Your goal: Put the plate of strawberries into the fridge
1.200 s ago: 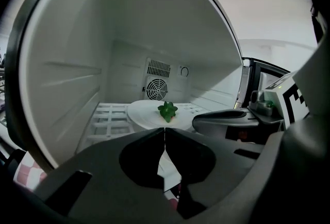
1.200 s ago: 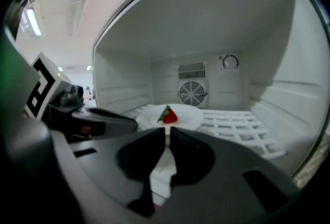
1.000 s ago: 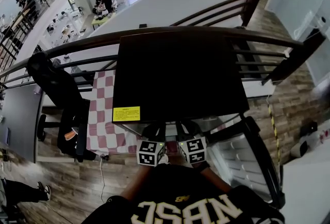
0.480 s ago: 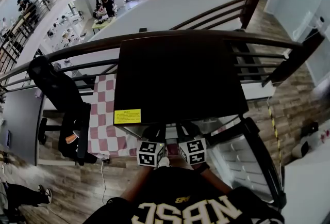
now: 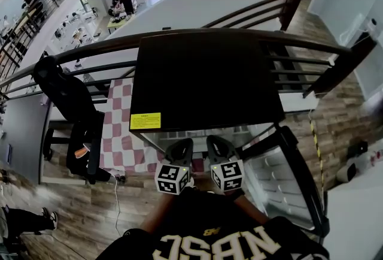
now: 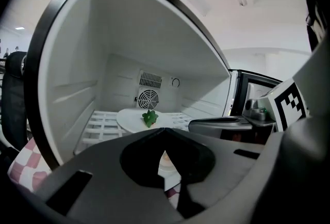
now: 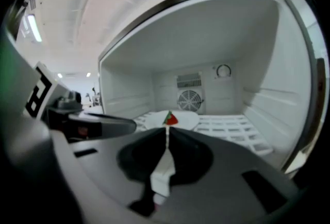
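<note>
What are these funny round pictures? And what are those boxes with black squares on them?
A person holds a grabbing tool in each hand. The boxes are part of those tools.

One picture comes from a camera on the person's head. It looks down at a small black fridge with its door open. The other two pictures come from cameras riding on the tools, each looking along its own claw into the fridge's white inside.

The left claw and the right claw are both shut and hold nothing.

On the fridge's white shelf lies a white plate with one strawberry that I can see. From the left side you mostly see its green leaves.
</note>
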`<state>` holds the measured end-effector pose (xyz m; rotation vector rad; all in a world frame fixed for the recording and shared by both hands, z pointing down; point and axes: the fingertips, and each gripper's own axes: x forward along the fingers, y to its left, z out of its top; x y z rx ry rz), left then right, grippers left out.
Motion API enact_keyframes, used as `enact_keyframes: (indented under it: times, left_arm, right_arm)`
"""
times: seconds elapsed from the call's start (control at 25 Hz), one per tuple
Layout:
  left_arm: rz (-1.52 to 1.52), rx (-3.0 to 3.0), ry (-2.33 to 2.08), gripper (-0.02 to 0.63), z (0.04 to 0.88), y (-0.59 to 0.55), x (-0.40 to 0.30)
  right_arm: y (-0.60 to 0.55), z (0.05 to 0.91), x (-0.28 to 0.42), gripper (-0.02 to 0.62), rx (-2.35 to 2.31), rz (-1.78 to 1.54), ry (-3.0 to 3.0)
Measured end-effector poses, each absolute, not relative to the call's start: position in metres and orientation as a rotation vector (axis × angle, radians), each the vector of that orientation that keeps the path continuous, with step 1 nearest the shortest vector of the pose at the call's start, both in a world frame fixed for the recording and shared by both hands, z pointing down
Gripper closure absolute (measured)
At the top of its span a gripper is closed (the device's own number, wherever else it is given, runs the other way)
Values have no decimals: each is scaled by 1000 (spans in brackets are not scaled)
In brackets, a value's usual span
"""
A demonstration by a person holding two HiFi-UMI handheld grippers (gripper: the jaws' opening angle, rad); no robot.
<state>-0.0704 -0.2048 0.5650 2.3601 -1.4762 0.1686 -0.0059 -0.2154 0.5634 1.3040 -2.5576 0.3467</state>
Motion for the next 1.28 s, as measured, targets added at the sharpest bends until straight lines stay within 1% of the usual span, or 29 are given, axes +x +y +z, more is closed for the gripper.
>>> enact_keyframes:
  times: [0.4, 0.84, 1.28]
  left_arm:
    - [45, 2397, -1555, 588, 534, -174, -60]
    - [7, 2363, -1569, 588, 535, -149, -42]
    - [1, 2323, -1593, 588, 537, -140, -44]
  right_arm:
    - [-186, 541, 9, 574, 1307, 252, -2623]
    - [-163, 534, 28, 575, 1292, 227, -2653]
    - [-154, 529, 23, 574, 1246, 213, -2682]
